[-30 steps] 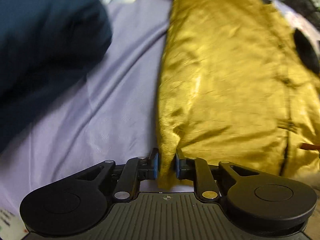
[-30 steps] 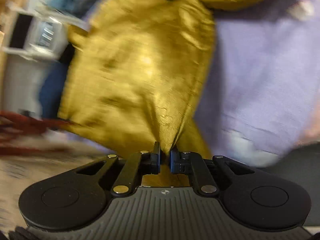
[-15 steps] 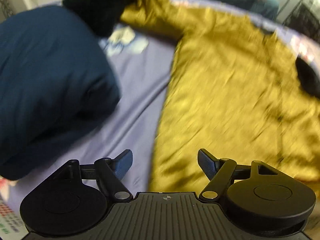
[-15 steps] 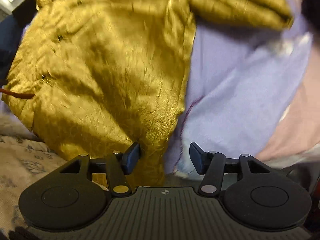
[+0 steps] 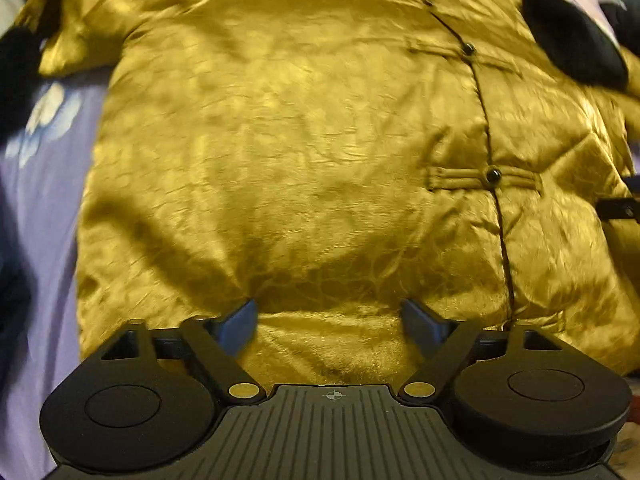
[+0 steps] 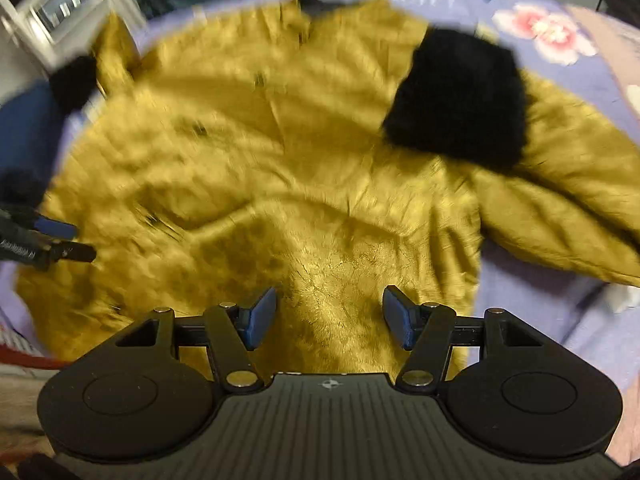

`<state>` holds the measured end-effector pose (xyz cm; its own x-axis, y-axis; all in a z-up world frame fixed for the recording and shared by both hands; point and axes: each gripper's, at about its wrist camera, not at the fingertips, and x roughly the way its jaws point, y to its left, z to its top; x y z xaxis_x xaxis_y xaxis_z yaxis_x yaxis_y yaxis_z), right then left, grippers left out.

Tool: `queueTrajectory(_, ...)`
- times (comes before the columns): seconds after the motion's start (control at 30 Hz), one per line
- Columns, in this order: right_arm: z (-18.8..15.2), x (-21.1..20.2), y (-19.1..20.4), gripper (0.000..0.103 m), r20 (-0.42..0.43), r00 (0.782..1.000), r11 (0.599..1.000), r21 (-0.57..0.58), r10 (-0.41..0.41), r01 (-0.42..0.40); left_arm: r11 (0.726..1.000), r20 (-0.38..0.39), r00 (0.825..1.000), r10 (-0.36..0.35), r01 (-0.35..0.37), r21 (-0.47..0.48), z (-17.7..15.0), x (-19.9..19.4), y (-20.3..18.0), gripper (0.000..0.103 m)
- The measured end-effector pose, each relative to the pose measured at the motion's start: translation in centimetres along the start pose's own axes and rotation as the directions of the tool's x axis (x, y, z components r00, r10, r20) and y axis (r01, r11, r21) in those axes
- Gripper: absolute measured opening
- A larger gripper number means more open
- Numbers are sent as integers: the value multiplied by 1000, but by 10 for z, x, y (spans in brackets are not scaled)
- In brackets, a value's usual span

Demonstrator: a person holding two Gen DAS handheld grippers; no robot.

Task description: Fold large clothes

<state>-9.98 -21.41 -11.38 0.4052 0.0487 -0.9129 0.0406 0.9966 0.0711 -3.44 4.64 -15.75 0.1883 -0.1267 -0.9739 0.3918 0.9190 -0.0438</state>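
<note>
Left wrist view had your left tool (image 5: pixel 328 322) pointing steeply down with its jaws spread as wide as they go and nothing between the blue pads (image 5: pixel 240 324); only the gold jacket (image 5: pixel 288 168) lay beneath them. Just beyond the pads, the jacket's hem sat near the front edge of the bed. Its front faced up, and the dark-piped closure with knot buttons (image 5: pixel 493 175) ran up the right half. Farther on, one sleeve reached toward the far left corner and a black fur cuff (image 5: pixel 572 46) lay at the far right. The lavender bedsheet (image 5: pixel 36 200) showed along the jacket's left side.

From the right wrist view, your right tool (image 6: pixel 329 312) also hung over the hem, its jaws opening, with no fabric pinched between them. The pads were clear of the cloth. Beyond it, the jacket spread flat across the bed, though motion blur smeared its left half. The right sleeve (image 6: pixel 560 208) was folded in over the body, its black fur cuff (image 6: pixel 460 96) resting on the chest. At the left edge, your left tool's fingers (image 6: pixel 56 228) poked into view above the jacket. The floral-print sheet (image 6: pixel 548 36) showed at the far right corner.
</note>
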Motion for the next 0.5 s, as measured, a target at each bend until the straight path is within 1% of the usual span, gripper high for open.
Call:
queueTrajectory(0.07, -3, 23, -1, 73, -54, 997, 998, 6, -56, 56, 1000, -2, 1000, 11, -11, 5, -1, 3, -6, 103)
queueTrajectory(0.1, -4, 30, -2, 74, -70, 995, 998, 15, -64, 65, 1000, -4, 1000, 16, -16, -1, -1, 4, -8, 103)
queueTrajectory(0.13, -5, 32, -2, 78, -63, 996, 998, 18, -65, 66, 1000, -5, 1000, 14, -14, -13, 0, 3, -8, 103)
queueTrajectory(0.17, -5, 31, 0, 79, -59, 996, 998, 12, -63, 64, 1000, -6, 1000, 7, -7, -30, 1, 2, -7, 103)
queueTrajectory(0.23, -4, 25, 3, 79, -56, 996, 998, -8, -65, 64, 997, -2, 1000, -13, 13, -82, 4, -5, -4, 103)
queueTrajectory(0.33, -4, 8, 1, 80, -15, 998, 998, 7, -67, 67, 980, 48, 995, -83, 90, -179, 12, -27, 8, 103)
queueTrajectory(0.37, -4, 0, -3, 82, 4, 998, 997, 24, -68, 67, 973, 71, 992, -103, 115, -202, 15, -34, 10, 103)
queueTrajectory(0.43, -3, -16, -12, 87, 41, 995, 993, 75, -92, 89, 963, 117, 984, -133, 156, -218, 27, -47, 10, 103)
queueTrajectory(0.5, -1, -22, -19, 89, 69, 989, 984, 128, -130, 120, 961, 168, 973, -161, 193, -197, 47, -58, 2, 103)
